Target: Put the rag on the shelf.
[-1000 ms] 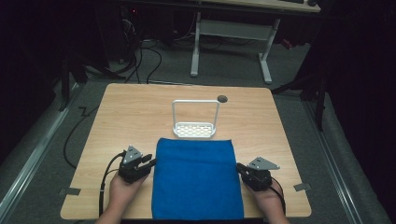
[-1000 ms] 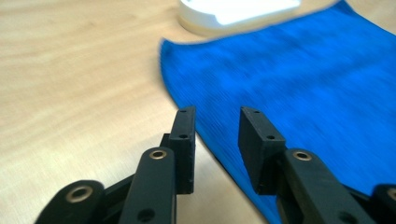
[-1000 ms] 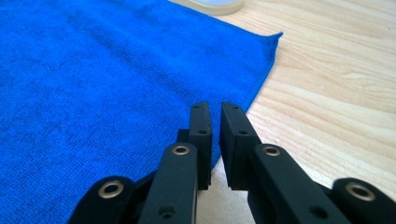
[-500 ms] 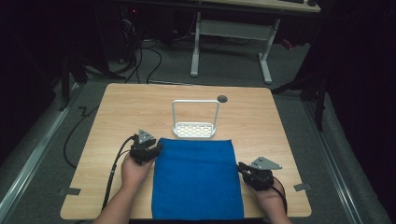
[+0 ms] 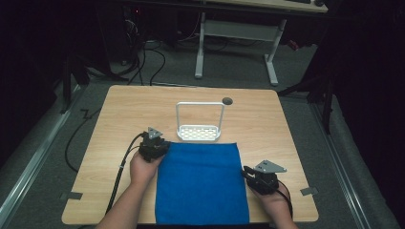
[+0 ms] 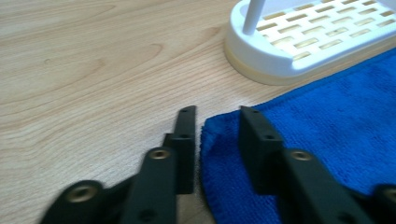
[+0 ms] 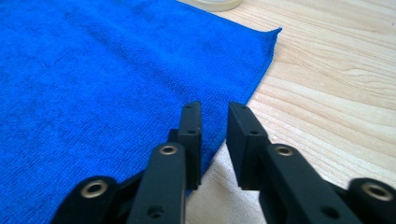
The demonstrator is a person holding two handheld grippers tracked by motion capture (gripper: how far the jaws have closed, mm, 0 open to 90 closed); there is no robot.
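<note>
A blue cloth (image 5: 200, 183) is spread flat on the wooden table (image 5: 119, 109), ready for folding. Its far left corner is straddled by the just-narrowed, ungripping left gripper (image 6: 212, 114); its right edge sits between the just-widened right gripper (image 7: 214, 109) jaws.

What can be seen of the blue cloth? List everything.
The blue cloth is a fluffy, towel-like rectangle lying flat on the wooden table, reaching its near edge. Its far edge lies just before the white rack. The left tool straddles its far-left corner; the right tool straddles its right edge.
</note>
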